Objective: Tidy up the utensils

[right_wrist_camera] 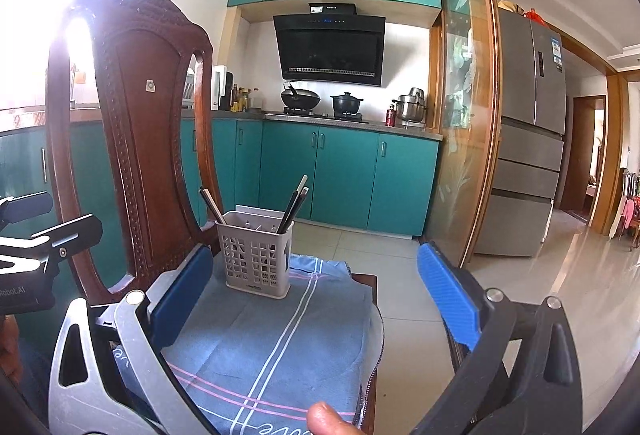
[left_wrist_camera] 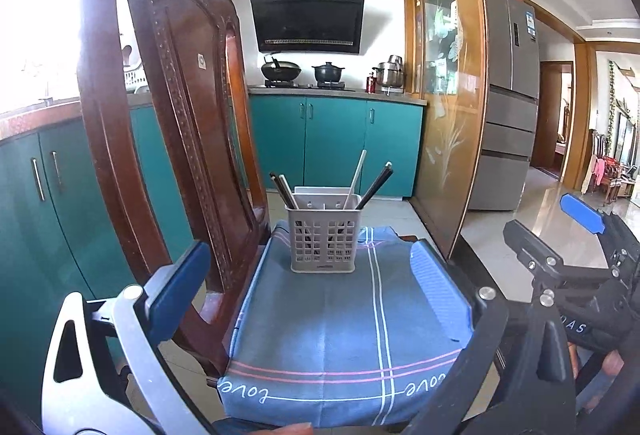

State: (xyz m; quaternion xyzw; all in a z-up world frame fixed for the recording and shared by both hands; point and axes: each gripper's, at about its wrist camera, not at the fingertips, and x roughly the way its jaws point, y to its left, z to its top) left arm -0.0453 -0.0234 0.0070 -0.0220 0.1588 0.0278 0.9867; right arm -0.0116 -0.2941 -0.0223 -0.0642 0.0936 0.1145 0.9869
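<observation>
Chopsticks (left_wrist_camera: 372,185) lean inside the grey plastic lattice caddy (left_wrist_camera: 325,239); before it, both left gripper (left_wrist_camera: 312,287) and right gripper (right_wrist_camera: 320,299) hover spread, empty.

My basket (left_wrist_camera: 325,241) hides the lower ends of the chopsticks (left_wrist_camera: 374,184) behind its grid wall. My left gripper (left_wrist_camera: 312,299) covers the cloth's (left_wrist_camera: 320,327) side edges, and glare washes out the window beyond the chair (left_wrist_camera: 168,83).

The grey plastic slotted utensil basket (left_wrist_camera: 326,243) stands on the blue striped cloth (left_wrist_camera: 344,335), at the far end, toward 12 o'clock. Chopsticks (left_wrist_camera: 374,187) stick up inside it. The brown carved wooden chair back (left_wrist_camera: 172,123) rises at 9 o'clock.
</observation>
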